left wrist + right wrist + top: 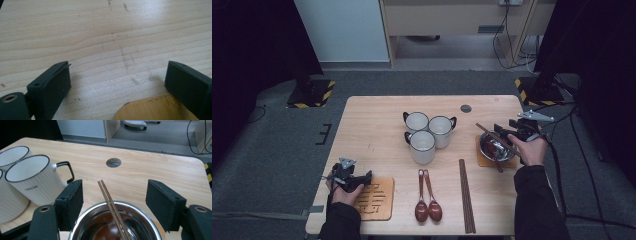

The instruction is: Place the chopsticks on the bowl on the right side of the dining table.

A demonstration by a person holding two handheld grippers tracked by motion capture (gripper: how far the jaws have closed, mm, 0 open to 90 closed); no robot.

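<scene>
With your right claw (113,203) wide and empty above the steel bowl (95,213), centre the 2 chopsticks (110,202) between its jaws before closing.

Both forearms wear dark sleeves. Each black gripper, left gripper (362,178) and right gripper (502,130), carries a grey three-cornered plate, block-shaped ribbed jaws, a brass-ringed screw hole and a black trailing cable.
</scene>
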